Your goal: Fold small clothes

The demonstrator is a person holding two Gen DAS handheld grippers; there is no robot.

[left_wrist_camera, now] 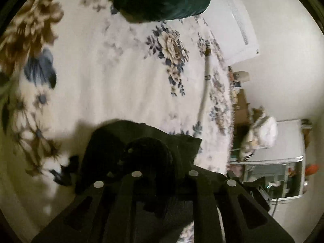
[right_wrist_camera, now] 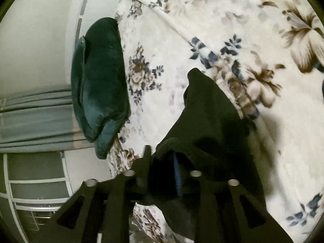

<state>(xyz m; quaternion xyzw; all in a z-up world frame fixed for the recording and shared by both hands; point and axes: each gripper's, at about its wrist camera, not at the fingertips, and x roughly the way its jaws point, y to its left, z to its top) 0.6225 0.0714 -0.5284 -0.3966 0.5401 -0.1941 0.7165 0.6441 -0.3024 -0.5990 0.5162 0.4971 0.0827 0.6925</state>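
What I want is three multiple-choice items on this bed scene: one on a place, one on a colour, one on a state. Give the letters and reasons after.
1. In the right wrist view, where is the pillow relative to the black cloth?
A. left of it, apart
B. on top of it
C. under it

2. What colour is the pillow?
A. red
B. dark green
C. yellow

3. How is the black cloth?
A. spread flat
B. folded in a neat square
C. bunched up

1 A: flowered blanket shows between them.
2 B: its plush cover is deep green.
3 C: it rises in a peak with loose folds.
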